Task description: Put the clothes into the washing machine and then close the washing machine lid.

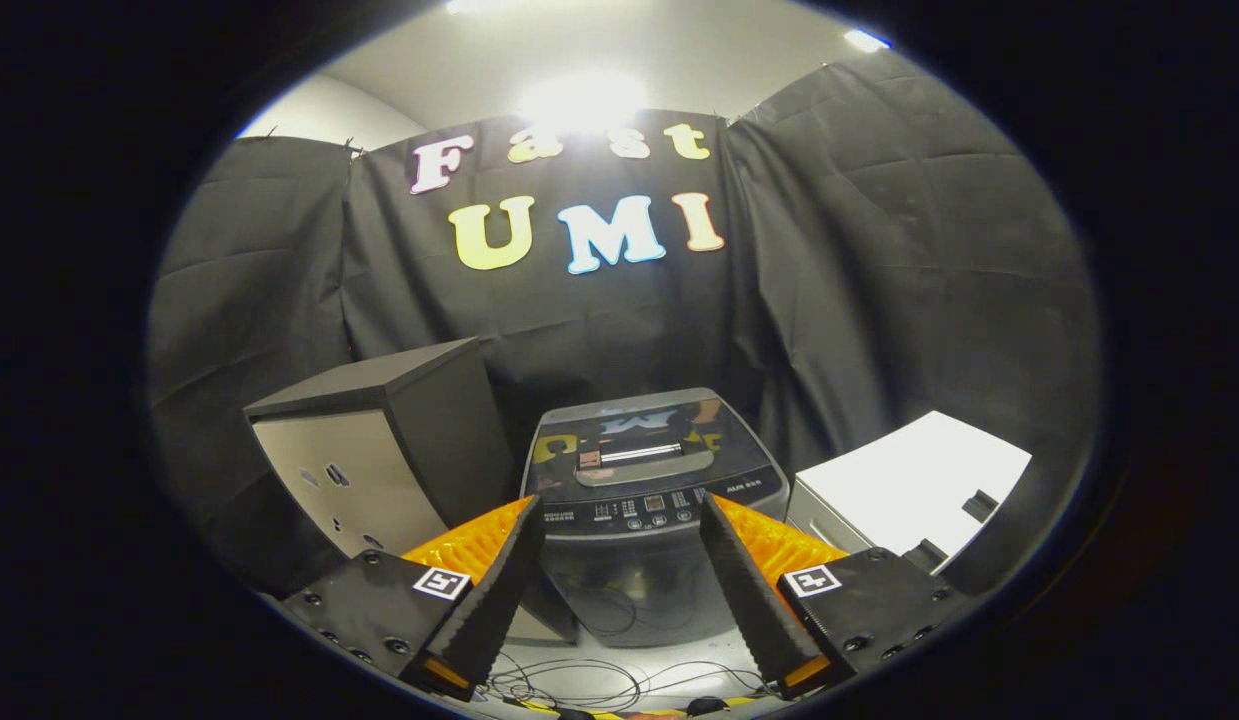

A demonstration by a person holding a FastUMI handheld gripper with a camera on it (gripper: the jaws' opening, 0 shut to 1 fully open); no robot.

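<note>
we see the claw (619, 515) with its two fingers spread wide apart and nothing held between them. just beyond the fingertips, and framed by the gap between them, stands the washing machine (651, 520), a top-loading unit seen from its front. its lid (639, 435) lies flat and closed on top, the glossy surface mirroring the wall behind, with a pale handle bar (644, 462) along its near edge. below the handle we note the control panel (651, 507), a dark strip with small buttons and a display; its markings are too small for us to read. to the left of the machine, near it, stands a dark cabinet (379, 455) with a pale front face, tilted in the view by the lens. to the right, near the machine, we see a white box-like unit (909, 480) with a flat top. on the floor (619, 665) in front of the machine, between the fingers, thin cables (599, 690) lie in loose loops. we cannot make out any clothes.
</note>
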